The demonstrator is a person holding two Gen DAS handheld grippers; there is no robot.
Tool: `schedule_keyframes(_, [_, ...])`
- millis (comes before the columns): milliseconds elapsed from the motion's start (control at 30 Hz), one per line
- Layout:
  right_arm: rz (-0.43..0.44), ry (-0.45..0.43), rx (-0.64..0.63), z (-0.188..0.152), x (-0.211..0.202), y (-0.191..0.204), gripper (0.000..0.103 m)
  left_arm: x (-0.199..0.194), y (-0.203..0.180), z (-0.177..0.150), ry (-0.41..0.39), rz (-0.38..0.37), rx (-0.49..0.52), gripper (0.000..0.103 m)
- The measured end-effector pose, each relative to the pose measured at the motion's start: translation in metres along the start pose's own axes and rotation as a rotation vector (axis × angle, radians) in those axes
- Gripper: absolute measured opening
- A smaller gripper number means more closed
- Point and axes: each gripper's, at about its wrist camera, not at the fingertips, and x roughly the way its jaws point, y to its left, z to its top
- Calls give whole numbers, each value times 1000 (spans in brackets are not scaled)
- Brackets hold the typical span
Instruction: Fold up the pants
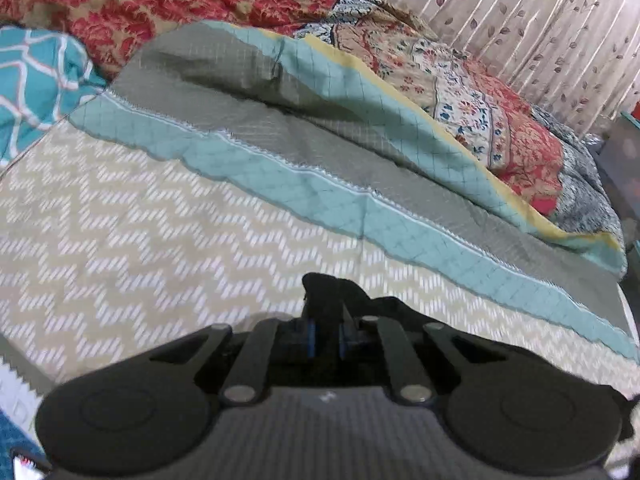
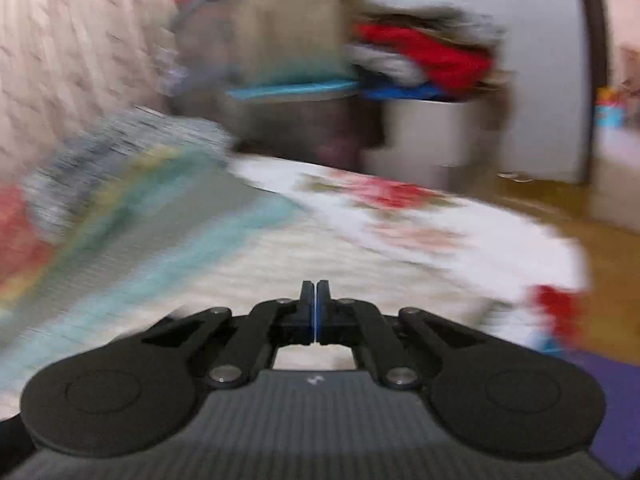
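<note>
In the left wrist view, the left gripper [image 1: 326, 300] hung low over a bed cover [image 1: 120, 240] with a pale zigzag pattern. Its jaws were drawn narrow around a small lump of dark fabric [image 1: 320, 284], possibly the pants. So little of it showed that neither its long axis nor its direction could be told. Beyond lay a grey and teal quilt [image 1: 304, 152], running from upper left to lower right, with a red floral blanket [image 1: 120, 4] behind it.

The right wrist view was heavily blurred. The right gripper [image 2: 316, 292] had its jaws pressed pad to pad, with nothing between them, above the same pale cover. A heap of laundry [image 2: 420, 52] sat on a white bin [image 2: 424, 136] far behind.
</note>
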Motion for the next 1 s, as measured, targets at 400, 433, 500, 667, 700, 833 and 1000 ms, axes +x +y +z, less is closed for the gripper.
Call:
schedule_keyframes(400, [295,233,74,-7,37,72,72,-24,-9,-12,22,-10,-35,8])
schedule_keyframes(433, [288,274,48,-10,50,88,72,-24,-11,-13,22,-6,-43,8])
schedule_keyframes(500, [255,376,-47,-22,76,120,44,-26,-12,-14,19,3,-53,8])
schedule_keyframes(667, [409,160,-22,6,40,114,23,-40,-5,-13,8,4,-91,8])
schedule_keyframes(700, [489,91,11,15,22,100,24,-42,-2,-14,8,-1,-98,8])
schedule_keyframes(833, [603,-35,-5,15,-21,34,37,-44,7,-21,10,-2,-107,8])
schedule_keyframes(1000, [228,111,31,-15,-4,-39,52,-40,15,-30,36,-13,-142,8])
